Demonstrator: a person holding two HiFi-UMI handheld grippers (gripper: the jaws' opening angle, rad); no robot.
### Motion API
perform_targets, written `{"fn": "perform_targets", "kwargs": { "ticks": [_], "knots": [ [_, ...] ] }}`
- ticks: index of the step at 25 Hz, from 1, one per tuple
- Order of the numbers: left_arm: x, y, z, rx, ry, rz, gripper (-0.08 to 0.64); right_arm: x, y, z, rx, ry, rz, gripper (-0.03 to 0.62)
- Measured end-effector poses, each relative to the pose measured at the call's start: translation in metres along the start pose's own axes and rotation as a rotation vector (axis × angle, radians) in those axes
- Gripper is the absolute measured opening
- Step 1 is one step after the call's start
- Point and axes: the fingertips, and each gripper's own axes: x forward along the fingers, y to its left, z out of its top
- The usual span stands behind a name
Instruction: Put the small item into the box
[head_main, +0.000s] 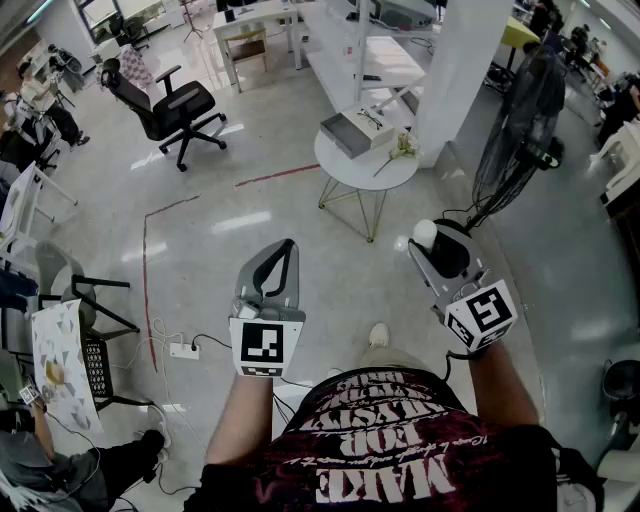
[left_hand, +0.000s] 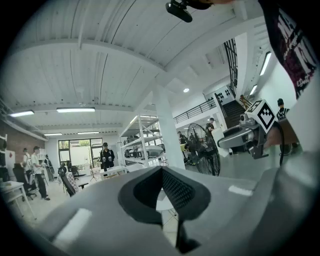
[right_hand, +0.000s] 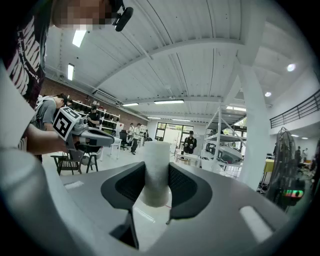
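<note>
My right gripper (right_hand: 156, 180) pinches the white item (right_hand: 157, 157); my left gripper (left_hand: 161, 172) is closed on nothing. The box (head_main: 347, 133) sits on the table (head_main: 343, 172).

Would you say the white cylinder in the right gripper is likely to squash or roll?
The white cylinder has a grainy, foam-like surface, so it is probably light and slightly squashy. Being round, it may roll if laid sideways.

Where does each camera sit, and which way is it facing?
Head view: on the person's head, facing steeply down; shows left gripper, right gripper, forearms.
Left gripper view: on that gripper, facing the fan over shut jaws.
Right gripper view: on that gripper, along jaws clamping a white cylinder.
Shared: each gripper view catches the other gripper.
</note>
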Motion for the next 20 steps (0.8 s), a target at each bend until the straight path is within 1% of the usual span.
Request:
{"fn": "perform_targets", "kwargs": {
  "ticks": [6, 10, 12, 15, 18, 20],
  "knots": [
    [-0.011, -0.004, 0.0, -0.01, 0.004, -0.005, 0.001, -0.009, 0.006, 0.003, 0.018, -0.003, -0.002, 0.167],
    [-0.018, -0.007, -0.007, -0.011, 0.012, -0.013, 0.001, -0.021, 0.006, 0.004, 0.028, -0.011, -0.006, 0.167],
    [-0.021, -0.005, -0.014, -0.016, 0.028, -0.003, 0.0, -0.027, 0.006, 0.002, 0.041, -0.01, 0.0, 0.167],
    [-0.023, 0.001, -0.019, -0.047, 0.04, 0.026, 0.001, -0.031, 0.004, -0.006, 0.084, -0.01, 0.014, 0.167],
    [-0.014, 0.01, -0.013, -0.068, 0.031, 0.05, 0.002, -0.023, 0.002, -0.011, 0.122, -0.011, 0.025, 0.167],
    [-0.004, 0.01, -0.004, -0.056, 0.017, 0.039, 0.0, -0.014, 0.005, -0.013, 0.124, -0.011, 0.041, 0.167]
  ]
}}
